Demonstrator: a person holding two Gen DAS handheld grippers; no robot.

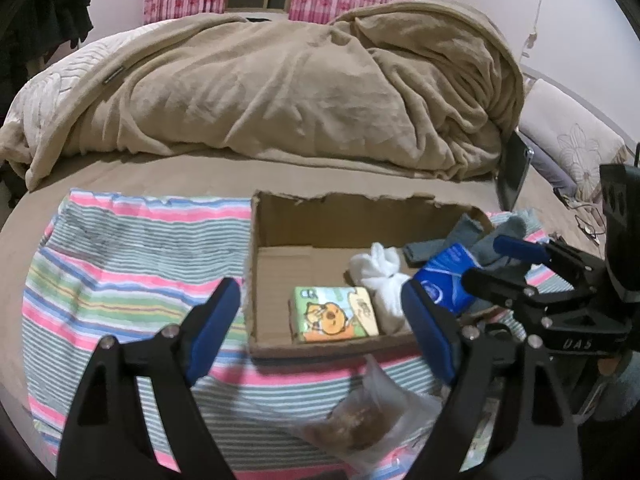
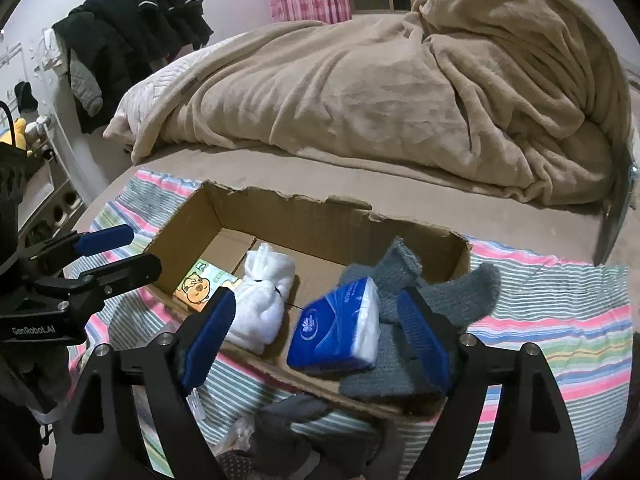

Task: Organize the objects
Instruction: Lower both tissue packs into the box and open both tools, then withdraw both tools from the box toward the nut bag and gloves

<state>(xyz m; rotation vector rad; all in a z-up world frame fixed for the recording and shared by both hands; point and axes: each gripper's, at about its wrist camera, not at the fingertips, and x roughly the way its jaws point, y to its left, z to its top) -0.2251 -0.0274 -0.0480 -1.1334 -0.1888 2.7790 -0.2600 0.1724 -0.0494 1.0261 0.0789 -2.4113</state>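
The cardboard box [image 2: 224,216] has torn top edges and sits on a striped cloth [image 2: 560,312]. Inside it: a cartoon tissue pack [image 2: 198,284] at its left end, a white sock bundle [image 2: 260,300] beside that, then a blue tissue pack [image 2: 336,328] leaning on grey socks [image 2: 460,296]. The right gripper [image 2: 320,328] is spread wide around the blue pack, pads not touching it. The left gripper [image 1: 320,320] hangs wide open over the box's near wall, holding nothing.

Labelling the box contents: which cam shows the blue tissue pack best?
Right wrist: the blue plastic tissue pack sits centred between the open fingers, logo face and white end both visible, inside the brown cardboard box. Left wrist shows only part of it, behind the right gripper.
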